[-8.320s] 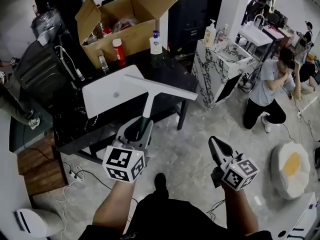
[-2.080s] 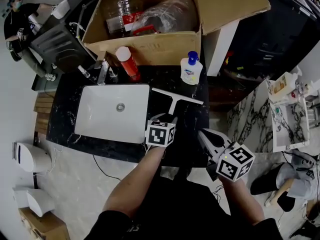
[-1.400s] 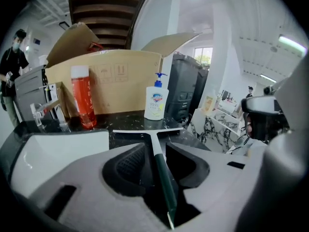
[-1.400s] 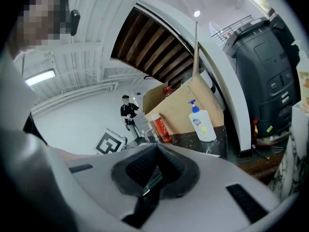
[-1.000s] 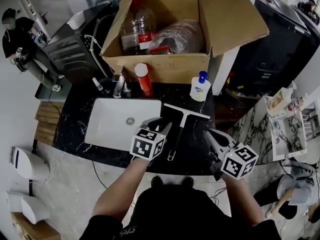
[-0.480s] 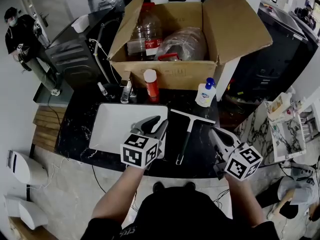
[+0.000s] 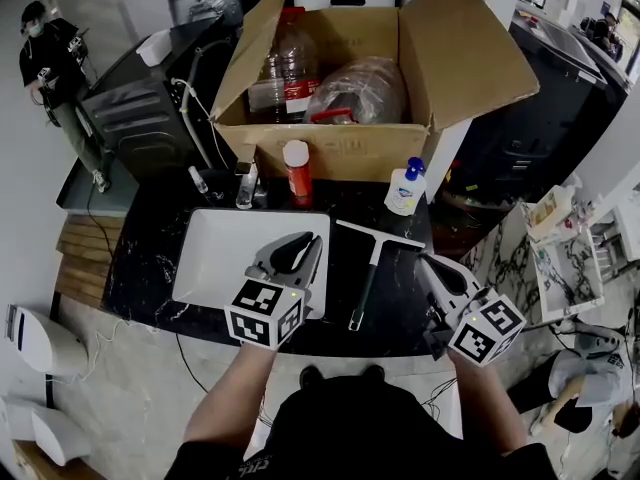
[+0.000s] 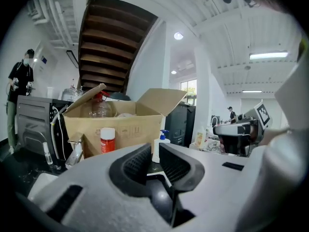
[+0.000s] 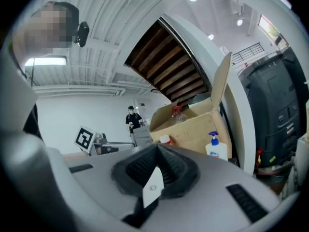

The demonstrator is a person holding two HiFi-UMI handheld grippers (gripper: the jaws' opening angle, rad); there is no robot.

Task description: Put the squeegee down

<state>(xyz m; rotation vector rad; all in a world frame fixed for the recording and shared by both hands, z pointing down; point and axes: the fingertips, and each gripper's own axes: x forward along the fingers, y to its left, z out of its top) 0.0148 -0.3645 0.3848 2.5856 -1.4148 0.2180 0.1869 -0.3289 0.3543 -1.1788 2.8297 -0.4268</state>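
Squeegee (image 7: 372, 268) is down: flat on the black marble countertop (image 7: 150, 258), just right of the white sink (image 7: 220, 248). Its blade is at the far end and its handle runs back toward the front edge. Nothing is gripping it.

Left gripper (image 7: 308, 243) hangs above the sink's right edge, beside the handle and clear of it. Its jaws are closing with a narrow gap left and nothing between them. Right gripper (image 7: 428, 261) is off the squeegee's right side, jaws pressed together and empty.

Beyond the blade is a pump soap bottle (image 7: 404, 190). A red can with a white cap (image 7: 297, 178) and the tap (image 7: 245, 186) stand left of it, all in front of the open cardboard box (image 7: 330, 148).

Changes:
- 8.3 s ago the left gripper carried the squeegee in the air, away from the counter.
- 2.1 s ago it still clamped the handle, with the squeegee already on the counter.
- 1 s ago its jaws stood wide beside the handle. It has since lifted and narrowed.
- Squeegee hasn't shifted in the last half second.

Hard to see:
- Neither gripper view shows the squeegee, since each gripper's own body blocks the counter.
- The left marker cube (image 7: 264, 313) covers the sink's front right corner.
- Can't tell whether the blade edge touches the counter along its whole length.
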